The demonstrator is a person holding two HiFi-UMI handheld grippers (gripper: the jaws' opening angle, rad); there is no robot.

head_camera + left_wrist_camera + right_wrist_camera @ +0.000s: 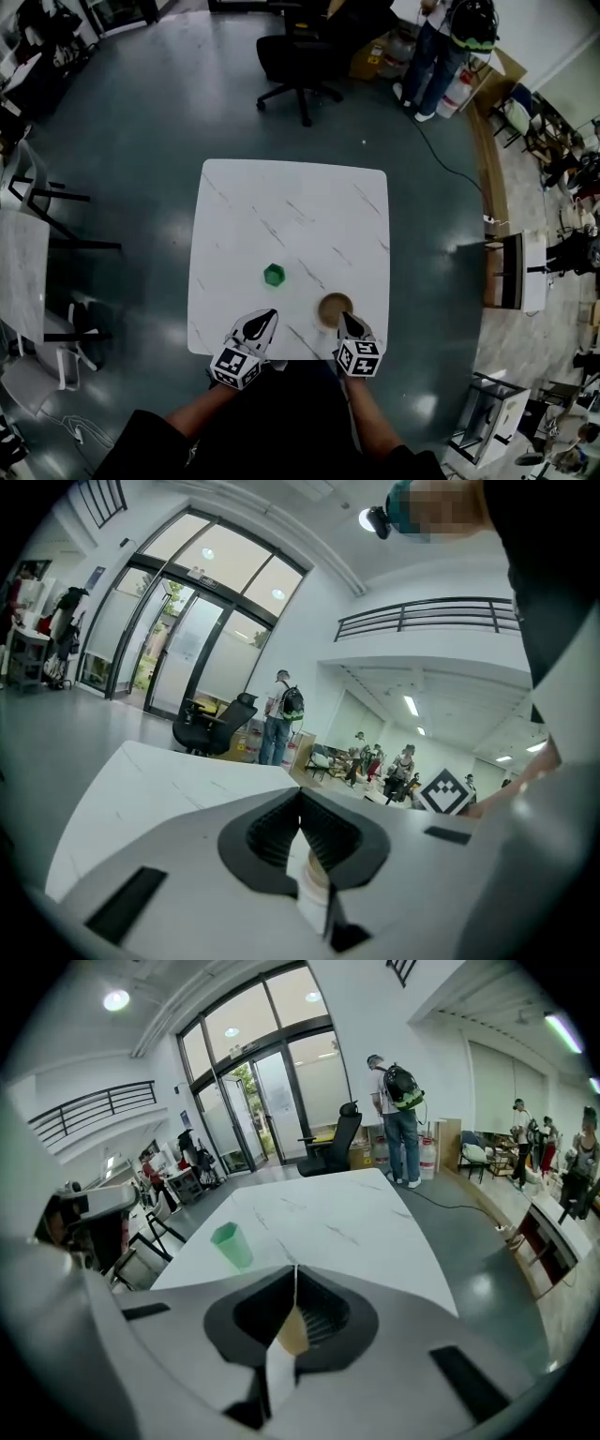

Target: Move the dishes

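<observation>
Grey and white plastic nearest: left gripper (300,794), jaws pressed together with only a hairline seam at the tips, pinching nothing, hovering over the bench's near edge and angled toward the right. Through the slit behind those tips, a strip of white bench top and a small pale rounded shape, too small to name.

Just beside, right gripper (295,1271), jaws likewise closed tip to tip, tilted downward. In the slit behind its tips, a tan sliver matching the bowl (333,307) underneath. Seen from the head view, right tips over the bowl's near right rim; touching or not, impossible to tell. No sign of the bowl's wall pinched between the pads.

Bowl itself brown, round, upright, resting on the bench (281,206) close to the front edge, toward the right side.

A little farther in and to the left, green cup (274,275), upright on the bench, apart from the bowl and from both pairs of jaws, roughly ahead of the left gripper.

Beyond, white marble-patterned top with thin grey veins, square, above a dark grey-green floor (141,131).

Farther still, black office chair (295,52) past the bench's far edge, and a person (433,47) with a backpack (473,23) standing at the far right.
</observation>
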